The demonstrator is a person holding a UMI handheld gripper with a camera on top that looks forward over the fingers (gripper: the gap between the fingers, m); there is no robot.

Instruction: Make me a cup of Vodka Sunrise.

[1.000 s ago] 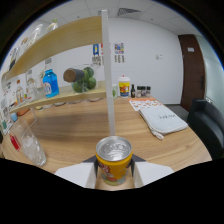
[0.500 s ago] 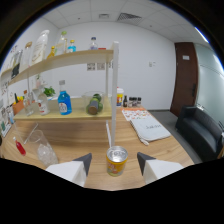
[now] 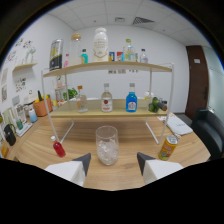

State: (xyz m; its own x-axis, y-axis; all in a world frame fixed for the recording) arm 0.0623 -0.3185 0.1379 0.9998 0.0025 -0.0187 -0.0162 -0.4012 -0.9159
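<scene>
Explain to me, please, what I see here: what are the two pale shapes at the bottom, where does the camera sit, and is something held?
The camera rides on a handheld gripper and looks forward; the two pale shapes are its fingers. They are open and hold nothing. Just ahead of them a glass with ice stands on the wooden table. To one side lies a small red bottle, to the other stands a yellow can. Behind is a two-level shelf with bottles, among them one with blue liquid.
</scene>
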